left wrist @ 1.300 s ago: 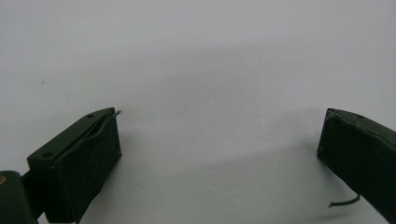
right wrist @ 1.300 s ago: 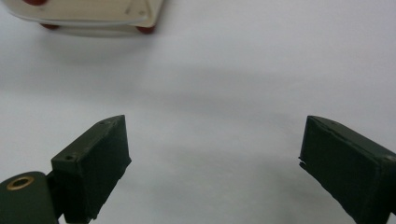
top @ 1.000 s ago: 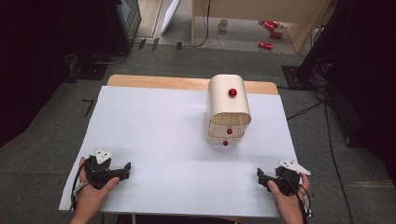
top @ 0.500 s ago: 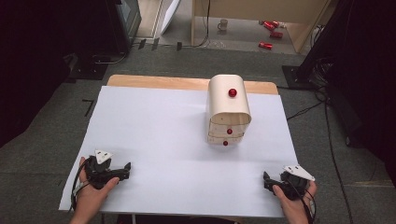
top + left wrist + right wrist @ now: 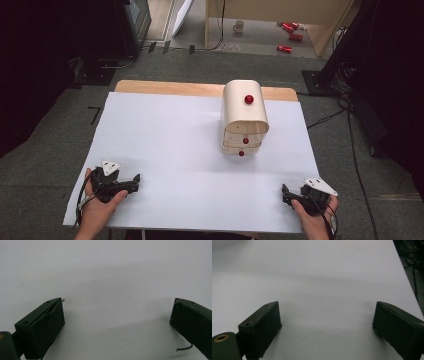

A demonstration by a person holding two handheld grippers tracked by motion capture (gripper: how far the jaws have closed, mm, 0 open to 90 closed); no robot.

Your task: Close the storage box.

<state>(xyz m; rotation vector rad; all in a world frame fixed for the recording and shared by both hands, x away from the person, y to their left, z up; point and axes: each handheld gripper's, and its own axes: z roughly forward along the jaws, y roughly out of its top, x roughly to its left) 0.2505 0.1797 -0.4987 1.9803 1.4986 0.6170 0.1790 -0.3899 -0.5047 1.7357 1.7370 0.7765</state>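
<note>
High view has the left gripper (image 5: 134, 180) and right gripper (image 5: 286, 193) resting wide apart-jawed and empty near the table's front edge, so the work looks unstarted, next likely reaching toward the drawer chest (image 5: 243, 120).

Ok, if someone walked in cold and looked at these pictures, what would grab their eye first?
Probably the small wooden drawer chest with shiny red knobs, standing alone right of the middle on the white table cover. Next, the two black grippers at the near edge: the left gripper and the right gripper, each held in a hand, jaws wide open with nothing between them.
</note>
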